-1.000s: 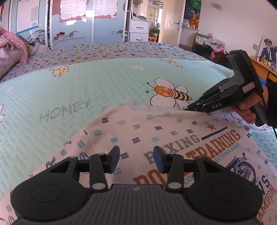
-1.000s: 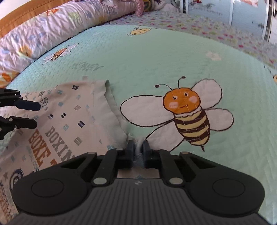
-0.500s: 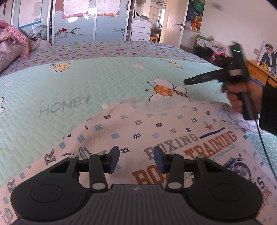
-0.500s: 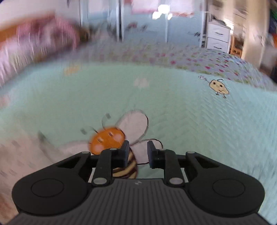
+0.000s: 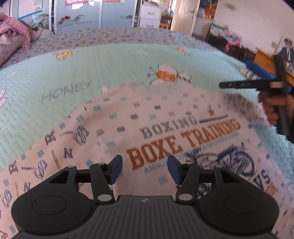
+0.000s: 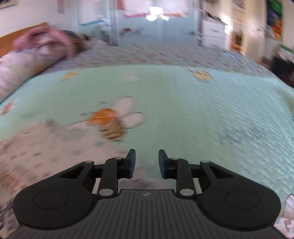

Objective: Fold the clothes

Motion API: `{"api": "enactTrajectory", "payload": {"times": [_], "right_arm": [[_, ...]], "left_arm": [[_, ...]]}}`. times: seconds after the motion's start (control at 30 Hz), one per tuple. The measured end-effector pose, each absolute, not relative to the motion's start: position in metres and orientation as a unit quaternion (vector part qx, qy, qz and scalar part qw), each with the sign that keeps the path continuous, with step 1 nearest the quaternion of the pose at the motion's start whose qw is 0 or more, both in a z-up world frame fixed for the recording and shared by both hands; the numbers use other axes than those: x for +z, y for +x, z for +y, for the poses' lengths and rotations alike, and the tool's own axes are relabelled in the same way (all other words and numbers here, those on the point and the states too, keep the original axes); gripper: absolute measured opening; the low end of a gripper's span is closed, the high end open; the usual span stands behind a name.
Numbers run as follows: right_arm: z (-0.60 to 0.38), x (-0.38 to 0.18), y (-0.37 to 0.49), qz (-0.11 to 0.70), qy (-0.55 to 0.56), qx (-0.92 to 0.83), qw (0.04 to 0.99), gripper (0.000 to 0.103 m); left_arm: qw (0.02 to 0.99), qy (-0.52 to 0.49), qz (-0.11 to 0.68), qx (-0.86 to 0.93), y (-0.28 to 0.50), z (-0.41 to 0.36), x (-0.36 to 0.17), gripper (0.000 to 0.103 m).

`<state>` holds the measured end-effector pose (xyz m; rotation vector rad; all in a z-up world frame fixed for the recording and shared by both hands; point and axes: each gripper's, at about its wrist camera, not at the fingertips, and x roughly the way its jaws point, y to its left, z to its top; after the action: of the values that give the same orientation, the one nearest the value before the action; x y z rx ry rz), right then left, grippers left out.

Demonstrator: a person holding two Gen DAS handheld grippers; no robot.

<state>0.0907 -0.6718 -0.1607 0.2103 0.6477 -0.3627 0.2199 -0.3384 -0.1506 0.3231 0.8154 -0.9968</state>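
Observation:
A pale pink shirt (image 5: pixel 156 114) printed "BOXING BOXE TRAINING" lies spread flat on the mint-green bee bedspread (image 5: pixel 91 69). My left gripper (image 5: pixel 145 166) hovers over the shirt's lower middle; its jaws are opening and nothing is between them. The right gripper (image 5: pixel 223 85) shows at the right edge of the left wrist view, held in a hand above the shirt's right side. In the blurred right wrist view the right gripper (image 6: pixel 147 161) has its jaws opening, nothing between them, with the shirt (image 6: pixel 36 147) at lower left.
Pink and lilac bedding (image 5: pixel 12 40) is piled at the bed's far left. Wardrobe doors (image 5: pixel 77 16) and a white drawer unit (image 5: pixel 149 15) stand beyond the bed. A wooden cabinet (image 5: pixel 266 60) with clutter lies to the right.
The right gripper let go of the shirt's edge, lifted off the bed and swung right, its jaws parting. The left gripper widened and slid lower along the shirt.

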Motion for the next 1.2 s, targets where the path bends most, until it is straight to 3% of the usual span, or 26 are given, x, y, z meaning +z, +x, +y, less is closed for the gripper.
{"api": "enactTrajectory", "payload": {"times": [0.07, 0.1, 0.2, 0.37, 0.53, 0.67, 0.97, 1.07, 1.2], "right_arm": [[-0.654, -0.160, 0.084, 0.315, 0.104, -0.141, 0.933, 0.050], [-0.652, -0.164, 0.085, 0.328, 0.101, -0.146, 0.928, 0.053], [-0.661, -0.175, 0.083, 0.352, 0.095, -0.210, 0.907, 0.051], [-0.666, -0.158, 0.043, 0.283, 0.181, -0.225, 0.915, 0.055], [-0.685, -0.184, 0.030, 0.321, 0.213, -0.237, 0.892, 0.060], [-0.700, -0.178, 0.001, 0.255, 0.266, -0.298, 0.880, 0.060], [-0.668, -0.175, 0.021, 0.236, 0.270, -0.208, 0.910, 0.068], [-0.686, -0.189, 0.032, 0.266, 0.269, -0.247, 0.892, 0.067], [-0.702, -0.179, 0.001, 0.224, 0.272, -0.354, 0.866, 0.067]], "left_arm": [[0.785, 0.156, 0.390, -0.455, 0.216, -0.340, -0.154, 0.057], [0.784, 0.158, 0.395, -0.452, 0.213, -0.341, -0.155, 0.057], [0.778, 0.166, 0.404, -0.453, 0.202, -0.341, -0.156, 0.058], [0.770, 0.184, 0.407, -0.455, 0.188, -0.343, -0.161, 0.062], [0.772, 0.183, 0.412, -0.449, 0.183, -0.343, -0.160, 0.064], [0.770, 0.191, 0.414, -0.446, 0.179, -0.342, -0.161, 0.065], [0.774, 0.199, 0.415, -0.434, 0.175, -0.347, -0.165, 0.070], [0.774, 0.199, 0.417, -0.433, 0.176, -0.346, -0.167, 0.072], [0.779, 0.195, 0.417, -0.426, 0.173, -0.341, -0.165, 0.073]]}}
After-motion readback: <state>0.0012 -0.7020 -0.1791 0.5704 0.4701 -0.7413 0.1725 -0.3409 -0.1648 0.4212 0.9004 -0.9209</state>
